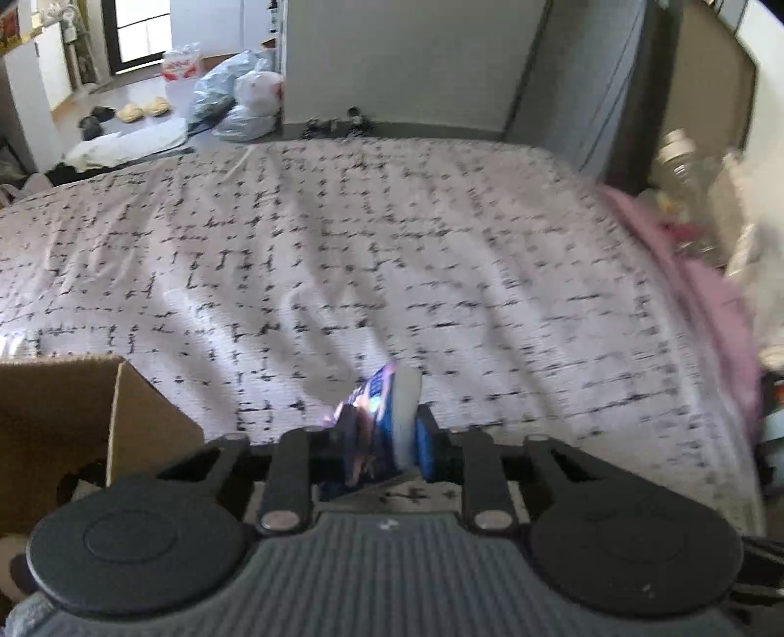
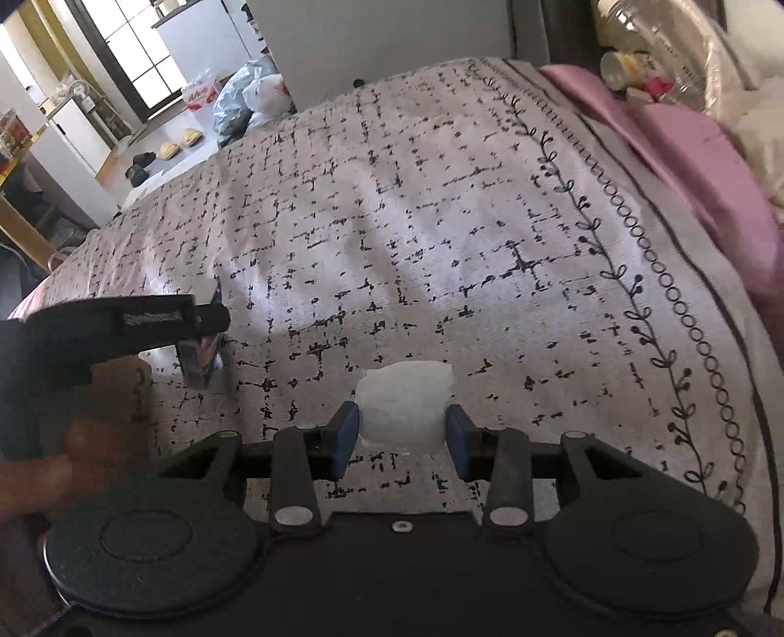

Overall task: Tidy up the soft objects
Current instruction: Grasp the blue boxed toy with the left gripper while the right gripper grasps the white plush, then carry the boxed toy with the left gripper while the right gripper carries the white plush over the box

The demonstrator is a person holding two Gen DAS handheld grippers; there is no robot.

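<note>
My left gripper (image 1: 387, 433) is shut on a small soft packet (image 1: 387, 416), blue and white with a shiny printed wrapper, held above the patterned bedspread (image 1: 392, 255). A cardboard box (image 1: 73, 421) stands just to its left. My right gripper (image 2: 401, 431) is shut on a white soft wad (image 2: 404, 404) and holds it over the bedspread (image 2: 441, 220). The left gripper (image 2: 206, 338) with its packet also shows at the left of the right wrist view, above the box (image 2: 117, 392).
A pink pillow (image 2: 696, 161) lies along the bed's right side, with jars and bottles (image 2: 651, 44) beyond it. Plastic bags (image 1: 245, 98) and slippers (image 1: 142, 110) sit on the floor past the bed's far edge.
</note>
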